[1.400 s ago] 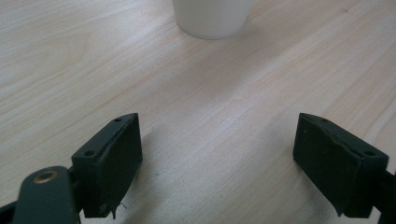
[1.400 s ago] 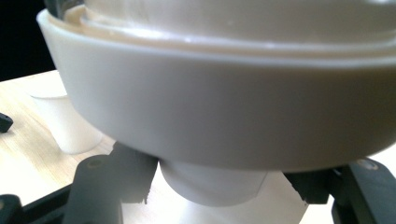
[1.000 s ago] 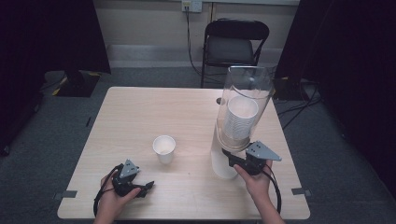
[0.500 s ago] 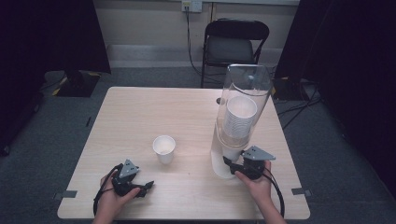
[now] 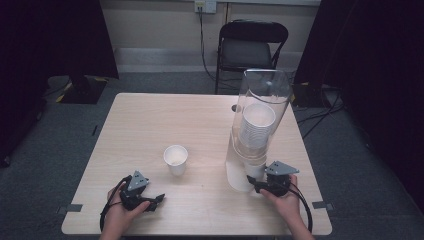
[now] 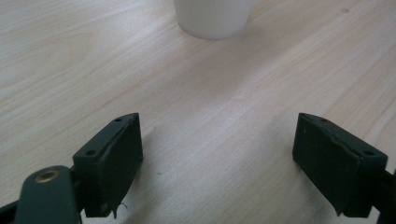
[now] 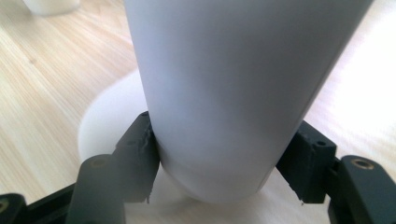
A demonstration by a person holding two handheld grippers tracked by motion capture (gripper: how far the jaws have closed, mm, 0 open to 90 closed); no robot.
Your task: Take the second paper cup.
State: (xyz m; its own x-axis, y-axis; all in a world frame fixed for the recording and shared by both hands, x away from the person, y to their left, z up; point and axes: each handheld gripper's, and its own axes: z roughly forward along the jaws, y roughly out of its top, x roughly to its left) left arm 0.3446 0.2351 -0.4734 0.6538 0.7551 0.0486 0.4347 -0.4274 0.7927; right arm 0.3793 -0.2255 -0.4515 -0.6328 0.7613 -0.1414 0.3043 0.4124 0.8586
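The right claw [image 7: 219,163] is clenched on the bottom white paper cup [image 7: 233,93] hanging below a clear plastic tube dispenser [image 5: 260,120], which holds a stack of white cups [image 5: 256,127] above its round white base [image 5: 235,177]. The left claw [image 6: 219,154] is spread wide, holding nothing, resting low on the pale wooden tabletop [image 5: 150,125]. Just ahead of it stands a lone, empty, upright white paper cup [image 5: 176,159].

The right gripper [image 7: 224,163] jaws clamp a white cup [image 7: 224,93].
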